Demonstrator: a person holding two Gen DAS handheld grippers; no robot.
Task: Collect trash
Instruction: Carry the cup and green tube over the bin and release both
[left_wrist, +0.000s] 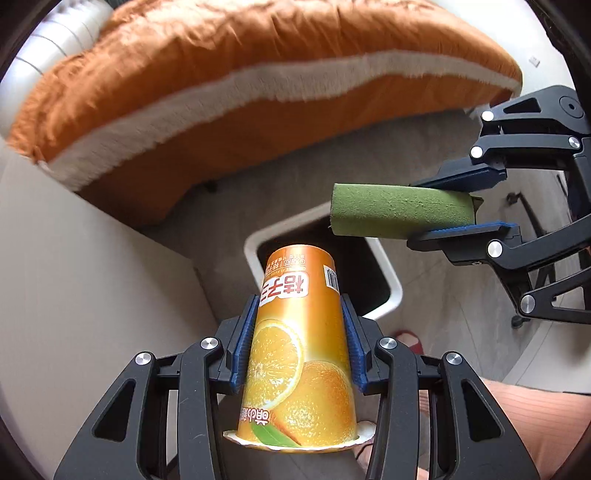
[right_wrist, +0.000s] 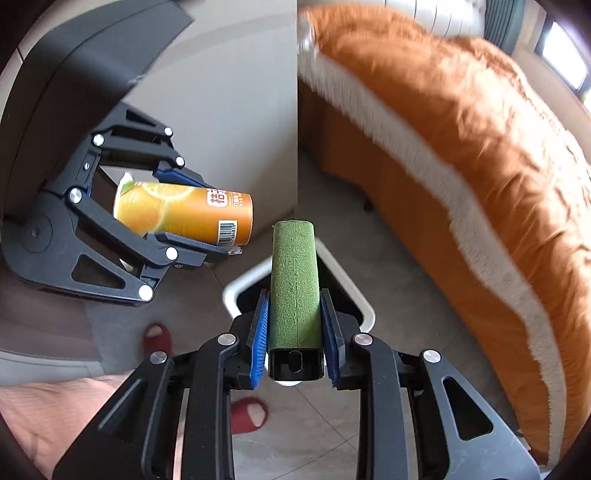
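Note:
My left gripper (left_wrist: 300, 328) is shut on an orange juice cup (left_wrist: 299, 354), held upside down above a white-rimmed bin (left_wrist: 391, 291) on the floor. The cup also shows in the right wrist view (right_wrist: 184, 212), with the left gripper (right_wrist: 195, 218) around it. My right gripper (right_wrist: 295, 325) is shut on a green foam-covered tube (right_wrist: 294, 284), held over the same bin (right_wrist: 231, 291). In the left wrist view the right gripper (left_wrist: 454, 210) and tube (left_wrist: 399, 212) hang just right of and above the bin.
A large orange cushion with a white fringe (left_wrist: 229, 92) fills the area behind the bin, and shows at right in the right wrist view (right_wrist: 480, 166). A beige cabinet wall (left_wrist: 85, 266) stands to the left. Red slippers (right_wrist: 249, 413) are on the tiled floor.

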